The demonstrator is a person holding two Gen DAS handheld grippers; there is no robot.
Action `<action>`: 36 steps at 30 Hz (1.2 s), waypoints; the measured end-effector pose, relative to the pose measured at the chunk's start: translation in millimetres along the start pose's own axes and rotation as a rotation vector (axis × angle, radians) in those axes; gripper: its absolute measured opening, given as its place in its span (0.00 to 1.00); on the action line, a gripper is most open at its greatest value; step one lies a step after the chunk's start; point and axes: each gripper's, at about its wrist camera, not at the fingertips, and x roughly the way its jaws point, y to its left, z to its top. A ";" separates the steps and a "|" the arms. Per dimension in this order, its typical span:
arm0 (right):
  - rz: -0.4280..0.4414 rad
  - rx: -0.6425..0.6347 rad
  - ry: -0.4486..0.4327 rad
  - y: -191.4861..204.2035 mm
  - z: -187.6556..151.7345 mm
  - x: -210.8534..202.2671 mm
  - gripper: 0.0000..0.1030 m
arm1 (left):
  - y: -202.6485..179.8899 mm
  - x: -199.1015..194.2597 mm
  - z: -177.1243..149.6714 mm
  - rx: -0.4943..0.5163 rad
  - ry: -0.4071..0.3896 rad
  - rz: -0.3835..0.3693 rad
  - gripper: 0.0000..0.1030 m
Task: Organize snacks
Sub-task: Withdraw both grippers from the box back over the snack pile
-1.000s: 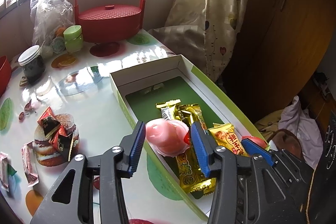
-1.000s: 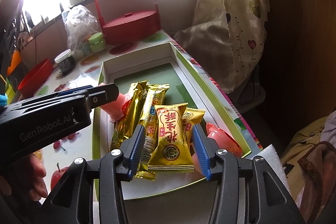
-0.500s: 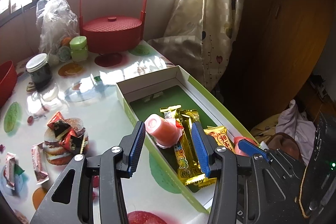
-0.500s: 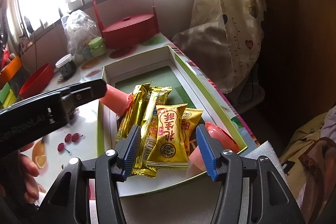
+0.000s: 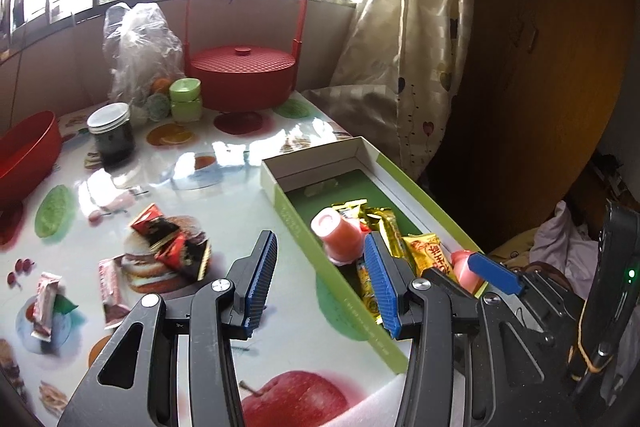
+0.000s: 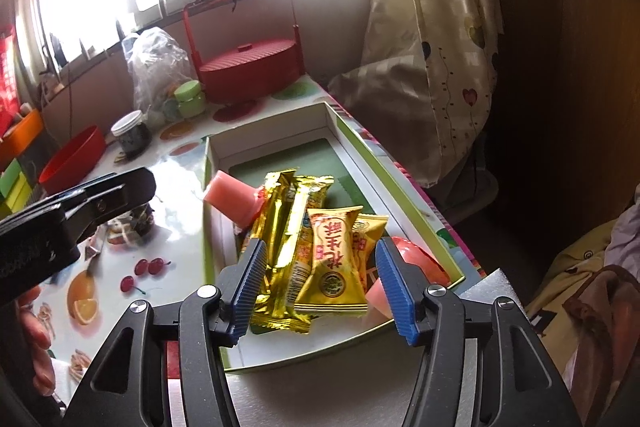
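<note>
Pink jelly cup perched on the box edge — likeliest item to go astray

Item one: pink jelly cup [image 5: 340, 237], tipped on its side, leaning on the left wall of the green box [image 5: 304, 227] and against the gold bars; part of it overhangs the rim. Risk: a nudge sends it rolling out onto the glossy table [image 5: 224, 163].

Item two: left gripper [image 5: 320, 279], jaws apart with nothing between them, hanging over the box wall. Its right finger [image 5: 380, 287] sits just beside the cup. Risk: any sideways drift would knock the cup or catch the cardboard rim and shift the box.

Item three: right gripper [image 6: 324, 275], jaws opening, the yellow peanut-candy packet [image 6: 332, 263] and gold bars [image 6: 280, 223] lying loose between them, not pinched. Risk: the foil is slick and stacked; closing again could drag two packets at once.

Item four: second pink cup [image 6: 404, 267], wedged at the box's near right corner behind the right finger; could be crushed.

Item five: red-and-black wrappers [image 5: 172, 247] and small pink-white sweets [image 5: 48, 295], uncollected on the table left of the box.
</note>
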 end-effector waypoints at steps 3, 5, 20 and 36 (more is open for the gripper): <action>0.006 -0.006 -0.006 6.0 0.0 -2.5 0.55 | 6.4 -6.4 -2.9 -0.008 -0.009 0.013 0.46; 0.009 -0.014 -0.007 10.3 -0.2 -4.1 0.55 | 11.1 -10.5 -4.4 -0.018 -0.014 0.019 0.46; 0.049 -0.062 -0.028 45.1 1.5 -7.9 0.56 | 44.0 -32.7 -20.3 -0.050 -0.029 0.101 0.46; 0.111 -0.144 -0.009 93.4 2.2 0.1 0.56 | 93.4 -45.5 -37.1 -0.127 -0.025 0.167 0.46</action>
